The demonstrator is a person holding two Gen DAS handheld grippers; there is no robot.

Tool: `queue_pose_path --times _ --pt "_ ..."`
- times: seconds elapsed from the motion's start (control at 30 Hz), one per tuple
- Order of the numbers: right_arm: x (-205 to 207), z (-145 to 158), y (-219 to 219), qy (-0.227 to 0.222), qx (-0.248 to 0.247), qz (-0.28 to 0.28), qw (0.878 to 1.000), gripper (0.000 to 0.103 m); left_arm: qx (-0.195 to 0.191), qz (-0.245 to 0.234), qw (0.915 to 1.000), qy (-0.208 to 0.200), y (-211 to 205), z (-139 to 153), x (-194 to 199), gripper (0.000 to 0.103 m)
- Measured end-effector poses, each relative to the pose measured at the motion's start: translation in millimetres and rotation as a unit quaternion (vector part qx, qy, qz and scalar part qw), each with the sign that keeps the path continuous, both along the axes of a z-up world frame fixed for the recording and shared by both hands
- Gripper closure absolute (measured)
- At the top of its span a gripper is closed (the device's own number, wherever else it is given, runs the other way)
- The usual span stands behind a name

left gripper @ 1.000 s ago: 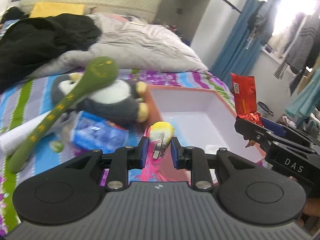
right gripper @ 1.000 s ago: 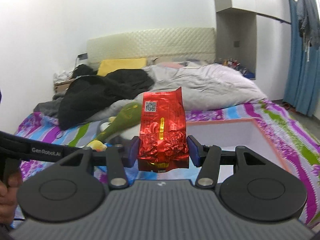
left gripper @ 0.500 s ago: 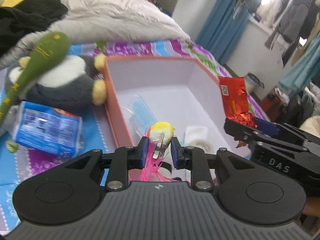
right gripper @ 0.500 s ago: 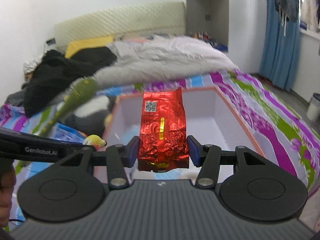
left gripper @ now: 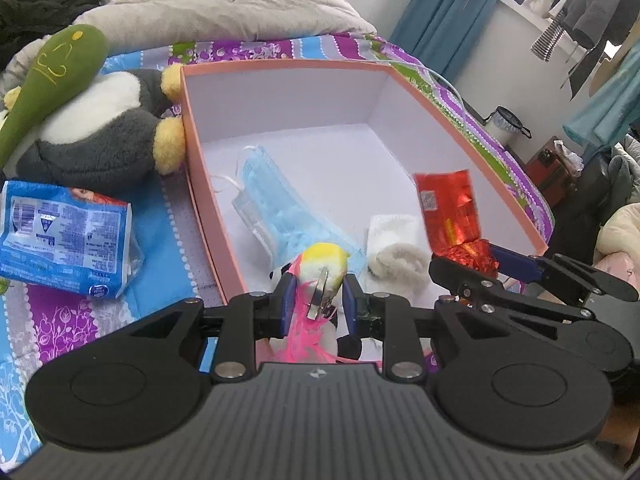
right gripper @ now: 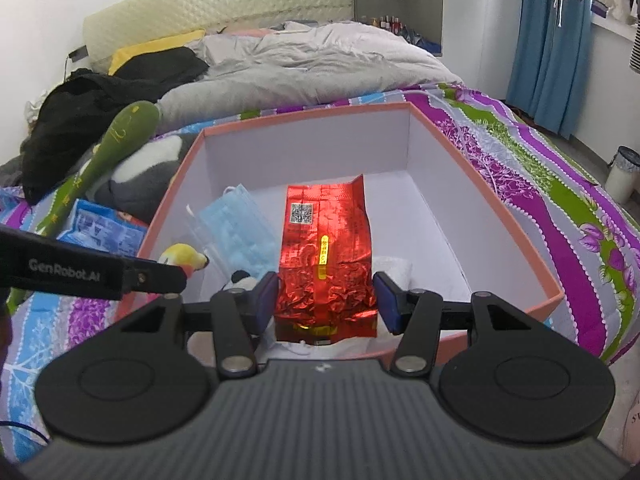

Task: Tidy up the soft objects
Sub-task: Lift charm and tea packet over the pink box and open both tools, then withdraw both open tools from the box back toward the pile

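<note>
Item 1, nearest: left gripper (left gripper: 316,300), jaws part-spread and just eased wider, with a small plush toy (left gripper: 322,270) (yellow head, pink feathers) between them. Contact on the blue pads appears slight; whether the toy is pinched or already loose cannot be told for certain from the left wrist view.

Item 2: right gripper (right gripper: 327,300), jaws likewise just eased wider, with a red foil packet (right gripper: 326,256) upright between them. A narrow gap is seen at each pad, so the packet is taken as released or nearly so.

Item 3: orange box (left gripper: 208,208), white inside, open-topped, set on a striped bedspread (right gripper: 560,208). Both grippers are held over its near end. Already inside: a blue face mask (left gripper: 276,208) and a white rolled sock (left gripper: 396,256).

Item 4, left of the box: a blue snack bag (left gripper: 64,236), a grey-and-white plush penguin (left gripper: 96,136) and a green plush club (left gripper: 44,80), not yet boxed.

Item 5, farthest: a grey duvet (right gripper: 304,64) and dark clothing (right gripper: 104,96).

Risks noted: the toy's feathers may be snagged on a pad and dragged back out on withdrawal; the tall packet may be tipped onto the mask or against the near wall; the two grippers, near together, may be knocked into one another.
</note>
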State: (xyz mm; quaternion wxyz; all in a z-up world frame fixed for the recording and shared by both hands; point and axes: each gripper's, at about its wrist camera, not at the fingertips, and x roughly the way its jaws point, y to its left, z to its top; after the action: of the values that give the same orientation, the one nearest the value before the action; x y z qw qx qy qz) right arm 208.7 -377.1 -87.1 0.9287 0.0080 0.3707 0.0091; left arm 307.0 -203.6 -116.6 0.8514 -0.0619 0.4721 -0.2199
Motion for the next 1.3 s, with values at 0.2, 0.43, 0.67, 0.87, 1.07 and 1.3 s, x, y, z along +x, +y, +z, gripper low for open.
queue_pose_path --times 0.2,0.43,0.67,0.87,1.07,1.3 --pt "-5 7 -2 -0.012 0.016 -0.011 1.0 0.038 -0.005 0.011 0.9995 -0.03 11 16 -12 0.058" --pt "-22 32 6 -0.066 0.037 -0.009 0.997 0.038 -0.023 0.019 0.9963 -0.08 28 50 -30 0.058" --pt "-40 56 22 -0.11 0.052 0.012 0.992 0.038 -0.038 0.036 0.9925 -0.111 51 72 -49 0.058" --pt "-49 61 37 -0.121 0.049 0.028 0.991 0.038 -0.036 0.053 0.9905 -0.122 70 76 -64 0.058" --pt "-55 57 53 -0.122 0.045 0.039 0.991 0.038 -0.015 0.072 0.9892 -0.127 91 72 -77 0.058" --pt "-62 49 85 -0.112 0.039 0.077 0.99 0.038 -0.019 0.104 0.9872 -0.119 123 64 -87 0.058"
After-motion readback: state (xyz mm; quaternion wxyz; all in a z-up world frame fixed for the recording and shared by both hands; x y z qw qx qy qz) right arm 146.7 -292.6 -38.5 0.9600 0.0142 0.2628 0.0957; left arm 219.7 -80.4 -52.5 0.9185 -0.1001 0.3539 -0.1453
